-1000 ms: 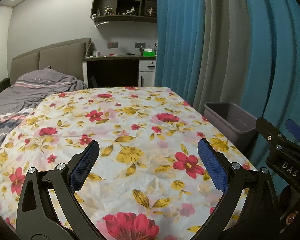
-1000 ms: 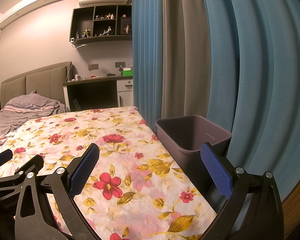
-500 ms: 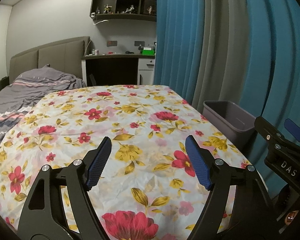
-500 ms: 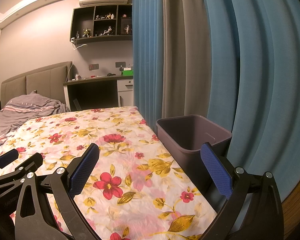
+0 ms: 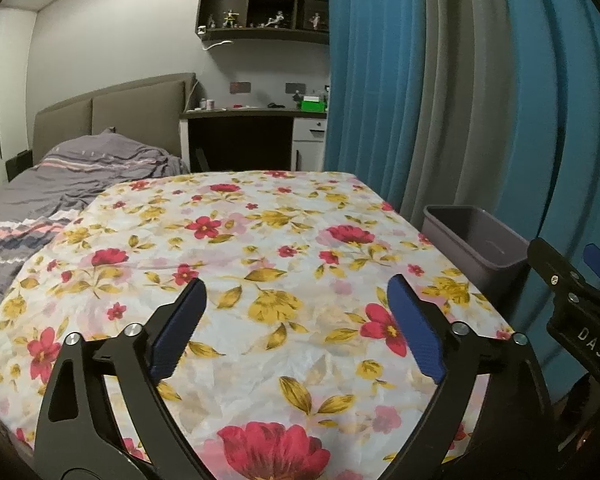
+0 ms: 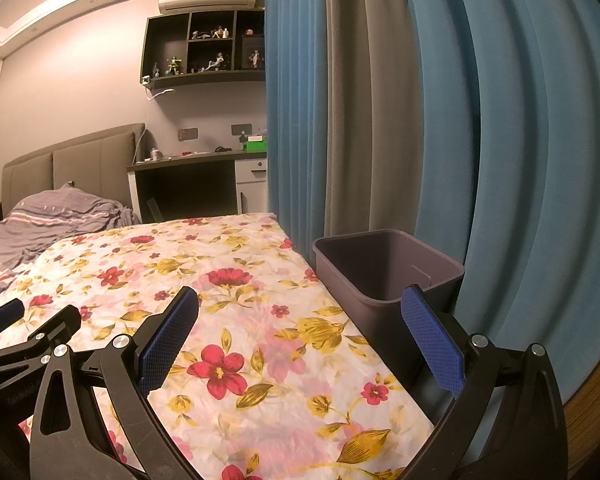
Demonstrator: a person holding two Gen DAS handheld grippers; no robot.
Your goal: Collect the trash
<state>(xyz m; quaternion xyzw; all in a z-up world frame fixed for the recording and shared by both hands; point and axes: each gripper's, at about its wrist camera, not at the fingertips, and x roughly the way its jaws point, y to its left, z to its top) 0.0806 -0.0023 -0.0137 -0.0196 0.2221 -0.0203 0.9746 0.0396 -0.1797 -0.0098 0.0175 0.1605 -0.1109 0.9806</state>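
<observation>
A grey plastic bin [image 6: 384, 272] stands at the right edge of a table covered with a floral cloth [image 6: 228, 280]; it also shows in the left wrist view [image 5: 476, 240]. I see nothing inside the bin. No trash shows on the cloth [image 5: 260, 264]. My left gripper [image 5: 296, 328] is open and empty above the cloth's near part. My right gripper [image 6: 300, 336] is open and empty, its right finger in front of the bin's near corner. The right gripper's body shows at the right edge of the left wrist view.
Blue and grey curtains [image 6: 440, 120] hang right behind the bin. A bed with a grey striped blanket [image 5: 60, 184] lies to the left. A dark desk [image 5: 244, 136] and wall shelf [image 5: 260, 8] stand at the far wall.
My left gripper narrowed half a second ago and has opened wider again. The right gripper and the bin have not moved.
</observation>
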